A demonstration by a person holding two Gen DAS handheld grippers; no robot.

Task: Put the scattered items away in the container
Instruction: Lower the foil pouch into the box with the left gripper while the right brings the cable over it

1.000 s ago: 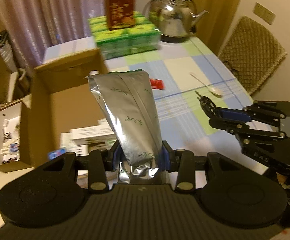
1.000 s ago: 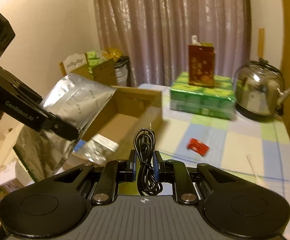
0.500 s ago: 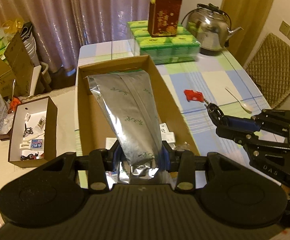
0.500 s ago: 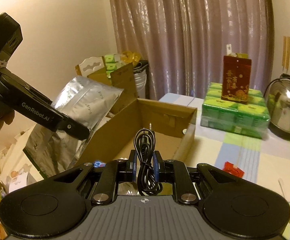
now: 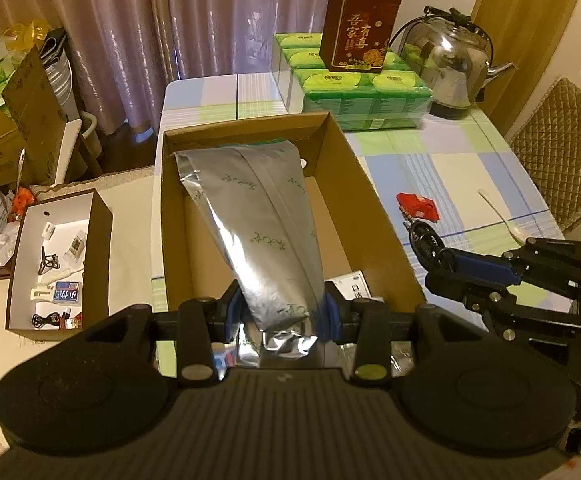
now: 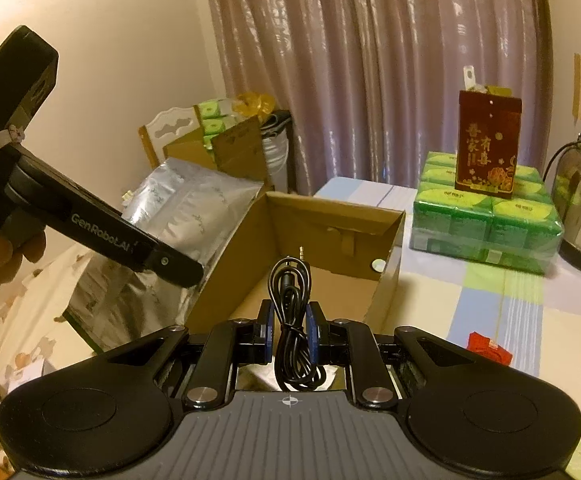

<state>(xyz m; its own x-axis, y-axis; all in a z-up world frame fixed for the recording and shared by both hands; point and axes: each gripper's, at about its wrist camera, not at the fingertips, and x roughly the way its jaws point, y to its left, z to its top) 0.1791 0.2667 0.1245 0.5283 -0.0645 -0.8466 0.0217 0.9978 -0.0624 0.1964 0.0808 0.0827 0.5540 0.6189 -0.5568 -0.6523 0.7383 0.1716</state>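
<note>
Left gripper (image 5: 280, 312) pinching foil pouch (image 5: 256, 220) mid-frame above cardboard box (image 5: 374, 200), right gripper (image 6: 289, 334) clamped on coiled black cable (image 6: 290, 320) lower centre; best lowered inside the walls before letting go.

Standing open along the table's (image 5: 442, 168) left edge: a cardboard box (image 5: 354, 184), small packets (image 5: 350, 284) lying in its near end. Hanging over the box's inside, pinched in the left gripper (image 5: 280, 314): a foil pouch (image 5: 258, 216). Hovering just right of the box's right wall, clamped in the right gripper (image 6: 289, 330): a coiled cable (image 6: 290, 304). Sitting at the table's far edge behind the box: wrapped tissue packs (image 5: 354, 88), a gift bag (image 5: 360, 28) standing on them, a kettle (image 5: 452, 68) to their right. Lying right of the box: a small packet (image 5: 416, 206), then a spoon (image 5: 504, 218) nearer the right edge. Resting off the table's left side: a smaller box (image 5: 56, 264) holding odds and ends.
</note>
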